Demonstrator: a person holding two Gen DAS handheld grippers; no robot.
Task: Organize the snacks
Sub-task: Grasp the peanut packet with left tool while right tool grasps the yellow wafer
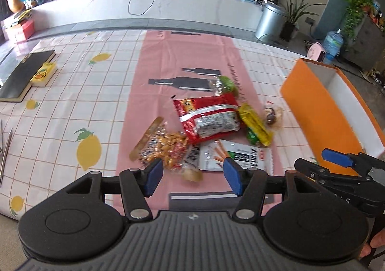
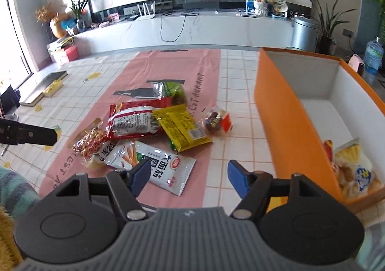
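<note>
Both grippers fill the bottom of their views, and both are empty. On the left, the left gripper [image 1: 192,175] hangs with its blue pads apart over the near edge of the snack pile, nothing pressed between them. Its fingertips frame a clear bag of orange-brown snacks [image 1: 166,148] and a white breadstick packet [image 1: 237,156] lying on the pink runner [image 1: 154,59].

Moving right across the pile, 1 large red packet [image 2: 134,118] lies in the middle, with a green packet [image 2: 168,89] behind it and a yellow packet [image 2: 181,127] leaning against its right side. Just beyond the runner's edge, on the checked tablecloth [image 2: 238,78], sits a small clear-wrapped sweet [image 2: 216,120], apart from the rest.

The right gripper [image 2: 187,178] is likewise released, its jaws spread with only cloth and a corner of the white packet beneath them.

Farthest right stands the orange box [image 2: 284,112], open on top. In its near corner lie at least 2 wrapped items [image 2: 356,167], 1 pale and yellow, 1 showing red; the rest of its white floor is bare.

By my reading the sorting has only begun: a couple of snacks are boxed, while roughly 7 packets remain loose on the table, none yet gripped. Which packet gets taken first I cannot tell.
</note>
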